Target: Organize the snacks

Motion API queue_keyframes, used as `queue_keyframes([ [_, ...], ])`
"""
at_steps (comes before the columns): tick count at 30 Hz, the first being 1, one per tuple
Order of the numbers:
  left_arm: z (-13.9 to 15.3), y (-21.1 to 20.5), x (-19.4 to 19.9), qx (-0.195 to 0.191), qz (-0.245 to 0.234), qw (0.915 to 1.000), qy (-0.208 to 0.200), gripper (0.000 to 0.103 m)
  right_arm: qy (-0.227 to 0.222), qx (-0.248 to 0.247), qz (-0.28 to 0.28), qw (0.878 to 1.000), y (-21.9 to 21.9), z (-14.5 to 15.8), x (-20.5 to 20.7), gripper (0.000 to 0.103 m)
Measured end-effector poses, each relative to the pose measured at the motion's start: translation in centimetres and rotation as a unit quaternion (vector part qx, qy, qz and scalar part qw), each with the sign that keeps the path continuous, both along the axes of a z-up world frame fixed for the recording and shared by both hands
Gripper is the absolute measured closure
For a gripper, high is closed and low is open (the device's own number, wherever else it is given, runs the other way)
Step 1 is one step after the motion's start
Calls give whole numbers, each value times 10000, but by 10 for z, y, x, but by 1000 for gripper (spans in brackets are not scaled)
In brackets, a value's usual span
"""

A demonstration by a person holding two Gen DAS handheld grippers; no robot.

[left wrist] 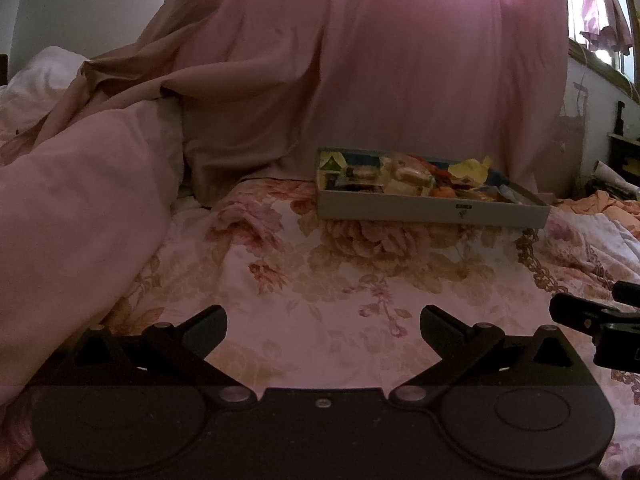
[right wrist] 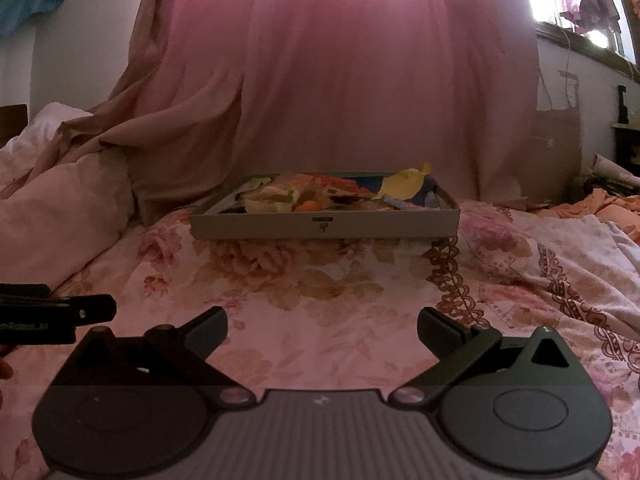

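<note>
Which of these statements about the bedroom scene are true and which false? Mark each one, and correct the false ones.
1. The shallow grey cardboard box rests on the floral pink bedsheet. True.
2. The left tool grips a snack packet. False: its jaws stand open and empty.
3. The box is empty. False: it holds mixed snack packets, including a crumpled yellow wrapper.
4. A pink curtain hangs behind the box. True.
5. The right tool is inside the box. False: it is open, short of the box, over bare sheet.
</note>
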State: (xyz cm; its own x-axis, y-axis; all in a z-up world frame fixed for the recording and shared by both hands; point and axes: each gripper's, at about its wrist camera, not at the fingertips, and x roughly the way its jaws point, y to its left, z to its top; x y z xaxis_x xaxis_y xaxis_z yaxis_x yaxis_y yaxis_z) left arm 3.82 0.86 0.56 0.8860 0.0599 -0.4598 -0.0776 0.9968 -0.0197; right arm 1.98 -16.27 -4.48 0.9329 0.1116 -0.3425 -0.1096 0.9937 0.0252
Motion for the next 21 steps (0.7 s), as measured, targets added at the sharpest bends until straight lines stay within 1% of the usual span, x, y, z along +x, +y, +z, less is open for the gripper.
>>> queue_keyframes([
  [11, -4, 2, 0, -9, 44, 10000, 79, 1, 66, -65, 7, 10000, 3, -1, 0, 0],
  [14, -5, 3, -1, -147, 123, 9997, 116, 1, 66, -96, 19, 9999, 4, -1, 0, 0],
  [17, -8, 3, 1, -365, 33, 9991, 232, 1, 80, -137, 34, 9999, 5, -1, -1, 0],
  [21, -9, 1, 0, -357, -4, 9991, 221, 1, 93, -141, 69, 9998, 4, -1, -1, 0],
])
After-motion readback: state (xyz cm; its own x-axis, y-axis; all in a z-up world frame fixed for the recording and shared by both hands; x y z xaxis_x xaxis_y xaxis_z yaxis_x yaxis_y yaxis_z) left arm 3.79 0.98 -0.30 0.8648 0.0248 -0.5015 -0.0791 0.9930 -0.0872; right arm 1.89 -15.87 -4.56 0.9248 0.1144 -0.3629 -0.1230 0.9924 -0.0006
